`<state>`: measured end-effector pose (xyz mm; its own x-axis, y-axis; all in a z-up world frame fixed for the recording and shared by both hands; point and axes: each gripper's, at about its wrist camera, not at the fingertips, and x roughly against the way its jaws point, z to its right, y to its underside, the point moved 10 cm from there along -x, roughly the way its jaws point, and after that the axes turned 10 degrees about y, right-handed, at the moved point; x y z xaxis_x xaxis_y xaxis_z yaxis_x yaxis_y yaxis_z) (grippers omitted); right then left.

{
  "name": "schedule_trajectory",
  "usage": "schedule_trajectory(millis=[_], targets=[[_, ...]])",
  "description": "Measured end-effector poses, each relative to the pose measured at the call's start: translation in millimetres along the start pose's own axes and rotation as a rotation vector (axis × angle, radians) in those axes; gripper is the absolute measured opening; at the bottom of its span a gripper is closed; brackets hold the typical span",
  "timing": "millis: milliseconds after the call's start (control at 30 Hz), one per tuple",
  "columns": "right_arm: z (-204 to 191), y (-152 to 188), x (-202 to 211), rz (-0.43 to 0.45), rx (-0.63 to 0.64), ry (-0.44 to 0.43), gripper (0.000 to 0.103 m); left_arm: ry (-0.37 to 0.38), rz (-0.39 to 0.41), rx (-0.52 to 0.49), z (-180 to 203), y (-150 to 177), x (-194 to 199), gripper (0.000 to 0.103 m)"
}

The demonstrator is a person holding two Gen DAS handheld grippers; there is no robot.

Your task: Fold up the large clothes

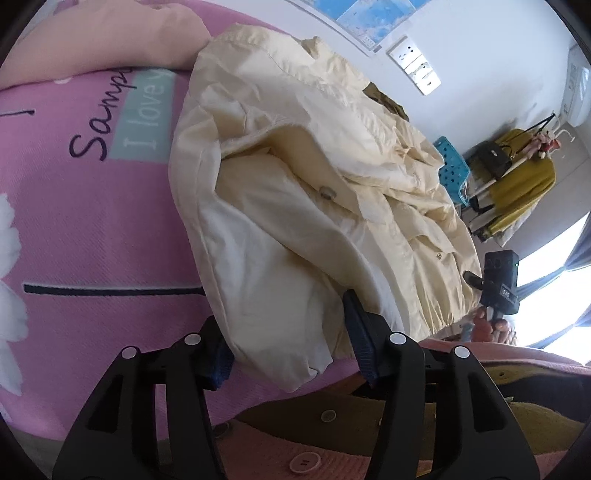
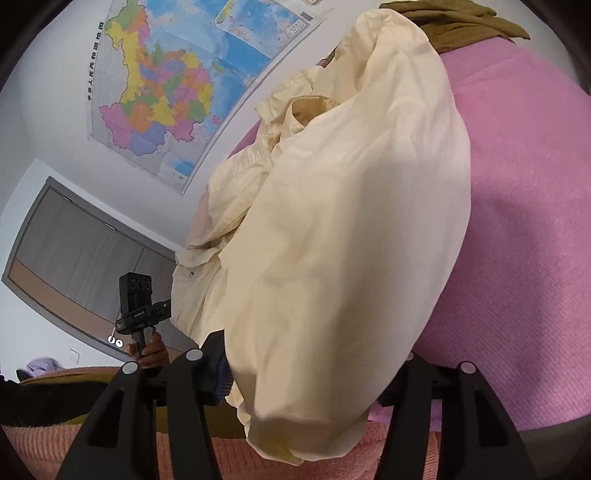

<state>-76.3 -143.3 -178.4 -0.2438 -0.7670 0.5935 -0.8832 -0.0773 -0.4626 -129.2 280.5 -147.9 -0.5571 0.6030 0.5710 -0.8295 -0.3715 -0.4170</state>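
A large cream jacket (image 1: 295,192) with buttons lies crumpled on a pink bedspread (image 1: 92,229). Its near hem hangs between the fingers of my left gripper (image 1: 288,343), whose blue pads stand apart at either side of the cloth without pinching it. In the right wrist view a puffy cream jacket sleeve (image 2: 343,240) fills the middle and drapes down between the fingers of my right gripper (image 2: 314,369). That gripper's left finger (image 2: 218,365) shows beside the cloth; the sleeve hides most of its right finger. Both grippers are open.
A peach pillow (image 1: 110,40) and an olive garment (image 2: 461,26) lie at the far side of the bed. A wall map (image 2: 166,92) hangs behind. A clothes rack with a yellow garment (image 1: 524,184) and a blue stool (image 1: 452,170) stand beyond the bed. The person's pink cardigan (image 1: 303,461) is below.
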Motion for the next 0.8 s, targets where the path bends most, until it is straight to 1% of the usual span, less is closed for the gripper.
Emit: schedule_trajectory(millis=[67,100,167,233,267,300,333,367,400,433,467,600,800], targets=[[-5,-4,1,0.012,0.019,0.018,0.050,-0.017,0.007,-0.009,1,-2,3,0.052],[-6,-5,1,0.017,0.024,0.018,0.050,-0.020,0.009,-0.015,2,-3,4,0.052],[-4,-6,2,0.021,0.016,0.012,0.050,-0.026,0.017,-0.020,4,-5,1,0.047],[2,-5,-1,0.015,0.001,0.016,0.049,-0.046,0.020,-0.016,-1,-5,1,0.039],[5,-4,-3,0.009,-0.005,0.017,0.048,-0.048,0.020,-0.004,-4,-5,-1,0.037],[7,-3,-4,0.008,-0.009,0.016,0.046,-0.047,0.022,0.005,-5,-5,-1,0.033],[8,-2,-4,0.011,-0.011,0.021,0.038,-0.048,0.024,0.013,-6,-6,0,0.028],[8,0,-3,0.014,-0.008,0.025,0.033,-0.044,0.026,0.020,-6,-6,1,0.027],[7,0,0,0.021,-0.007,0.016,0.029,-0.036,0.032,0.024,-5,-7,3,0.025],[5,-1,5,0.037,-0.010,-0.005,0.023,-0.035,0.039,0.026,-4,-8,5,0.022],[1,-2,9,0.048,-0.007,-0.020,0.021,-0.035,0.044,0.028,-2,-10,8,0.022],[-15,-17,28,0.107,-0.013,-0.089,0.017,-0.007,0.069,0.021,12,-23,19,0.020],[-33,-57,55,0.197,-0.024,-0.150,0.014,0.007,0.091,0.016,28,-48,35,0.019]])
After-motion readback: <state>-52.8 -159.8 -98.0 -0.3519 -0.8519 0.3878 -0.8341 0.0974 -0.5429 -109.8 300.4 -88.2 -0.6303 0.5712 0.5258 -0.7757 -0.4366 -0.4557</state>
